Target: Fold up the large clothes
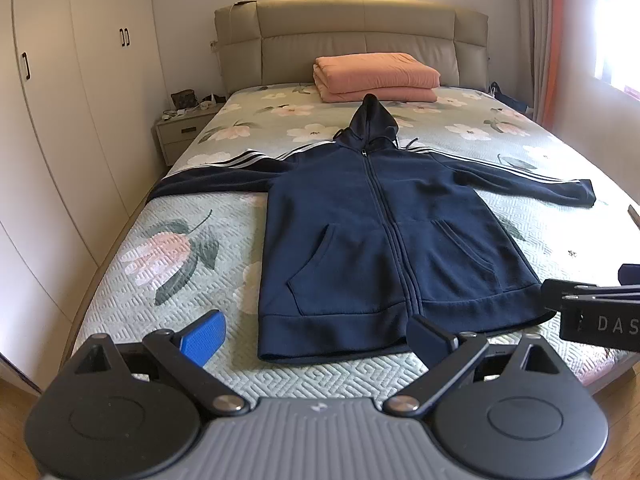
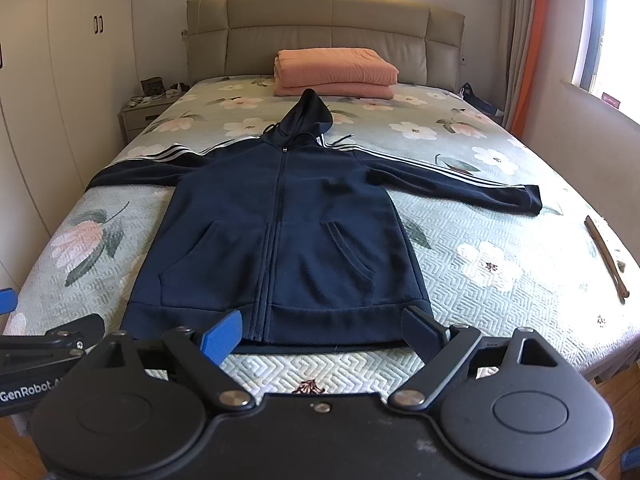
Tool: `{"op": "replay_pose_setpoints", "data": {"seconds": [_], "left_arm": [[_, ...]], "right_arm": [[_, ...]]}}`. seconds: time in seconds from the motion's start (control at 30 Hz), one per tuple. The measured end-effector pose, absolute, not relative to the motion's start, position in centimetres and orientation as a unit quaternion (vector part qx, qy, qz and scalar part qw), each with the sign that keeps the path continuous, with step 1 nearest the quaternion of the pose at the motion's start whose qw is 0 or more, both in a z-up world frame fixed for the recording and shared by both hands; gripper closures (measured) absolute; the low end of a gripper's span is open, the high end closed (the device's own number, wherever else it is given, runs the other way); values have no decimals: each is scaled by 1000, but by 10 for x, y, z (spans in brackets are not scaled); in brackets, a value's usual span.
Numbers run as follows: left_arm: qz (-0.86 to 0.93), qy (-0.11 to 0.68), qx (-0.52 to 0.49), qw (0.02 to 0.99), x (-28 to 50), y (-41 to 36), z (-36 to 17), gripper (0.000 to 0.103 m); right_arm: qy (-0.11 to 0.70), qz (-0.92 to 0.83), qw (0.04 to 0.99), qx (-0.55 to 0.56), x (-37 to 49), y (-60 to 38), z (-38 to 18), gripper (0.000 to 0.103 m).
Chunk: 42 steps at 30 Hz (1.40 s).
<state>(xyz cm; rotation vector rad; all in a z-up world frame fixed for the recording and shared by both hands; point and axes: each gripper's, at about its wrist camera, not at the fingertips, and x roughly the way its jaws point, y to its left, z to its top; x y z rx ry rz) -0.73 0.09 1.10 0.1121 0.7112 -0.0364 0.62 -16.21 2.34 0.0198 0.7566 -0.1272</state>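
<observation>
A navy zip hoodie point(image 1: 384, 232) with white sleeve stripes lies flat and face up on the bed, sleeves spread to both sides, hood pointing at the headboard. It also shows in the right wrist view point(image 2: 280, 232). My left gripper point(image 1: 316, 338) is open and empty, just in front of the hem near its left corner. My right gripper point(image 2: 326, 334) is open and empty, in front of the hem's middle and right part. The right gripper's body shows at the right edge of the left wrist view point(image 1: 592, 308).
The bed point(image 1: 168, 280) has a green floral quilt. A folded pink blanket point(image 1: 376, 78) lies by the headboard. A nightstand point(image 1: 180, 132) and wardrobes point(image 1: 60, 120) stand to the left. A brown stick point(image 2: 606, 258) lies near the bed's right edge. A window is on the right.
</observation>
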Motion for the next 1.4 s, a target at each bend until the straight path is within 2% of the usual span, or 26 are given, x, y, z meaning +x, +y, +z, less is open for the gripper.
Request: {"op": "replay_pose_setpoints", "data": {"seconds": [0.33, 0.97, 1.2, 1.3, 1.4], "left_arm": [[-21, 375, 40, 926, -5, 4, 5, 5], [-25, 341, 42, 939, 17, 6, -4, 5], [-43, 357, 42, 932, 104, -9, -35, 6], [-70, 358, 43, 930, 157, -17, -58, 17], [-74, 371, 48, 924, 210, -24, -91, 20]], "right_arm": [[374, -60, 926, 10, 6, -160, 21, 0], [366, -81, 927, 24, 25, -185, 4, 0], [377, -113, 919, 40, 101, -219, -37, 0], [373, -124, 918, 53, 150, -234, -66, 0], [382, -142, 909, 88, 199, -249, -102, 0]]}}
